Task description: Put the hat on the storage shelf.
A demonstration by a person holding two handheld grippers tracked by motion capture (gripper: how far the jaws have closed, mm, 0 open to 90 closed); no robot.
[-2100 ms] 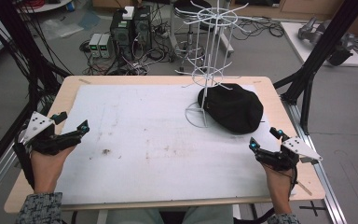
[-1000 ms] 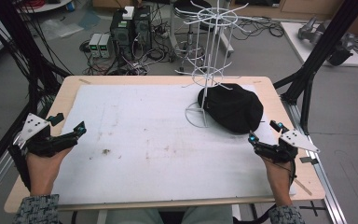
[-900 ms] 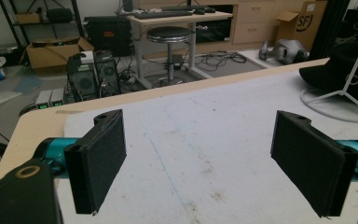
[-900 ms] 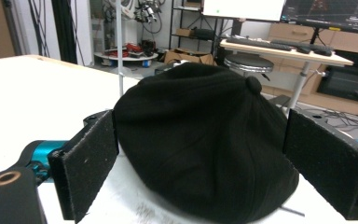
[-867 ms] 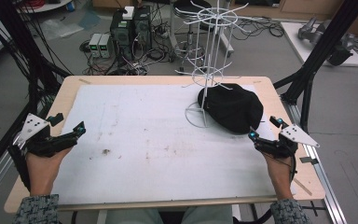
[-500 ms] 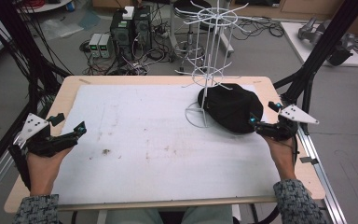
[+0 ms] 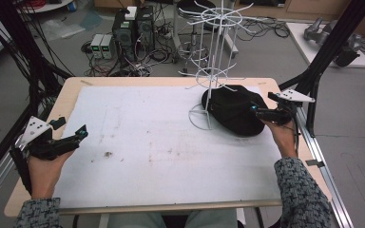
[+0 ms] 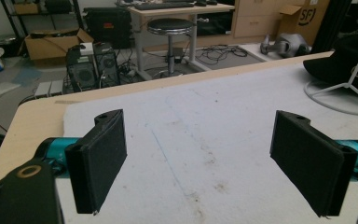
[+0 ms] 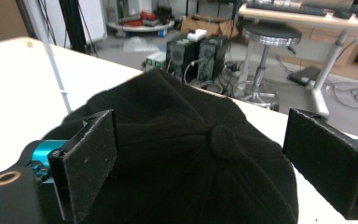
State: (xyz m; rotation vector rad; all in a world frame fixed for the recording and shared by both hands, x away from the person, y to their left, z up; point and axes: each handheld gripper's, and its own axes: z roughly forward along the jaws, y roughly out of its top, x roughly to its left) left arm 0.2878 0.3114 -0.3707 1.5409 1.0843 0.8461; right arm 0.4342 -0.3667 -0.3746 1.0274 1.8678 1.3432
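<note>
— What is the right gripper [image 7: 258, 110] doing?
— Its jaws are spread wide over the black cap [image 7: 234, 110], one on each side of the crown, gripping nothing.
— Where is the cap?
— Flat on the white mat [image 7: 161, 142], at the foot of the wire rack [image 7: 214, 61].
— And the left gripper [image 7: 78, 135]?
— Spread apart too, above the mat's near-left part.

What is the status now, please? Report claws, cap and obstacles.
Right claw open, over the black cap, not gripping. Left claw open, idle above the mat. Cap lies against the white wire rack base, close beside the grasp.
</note>
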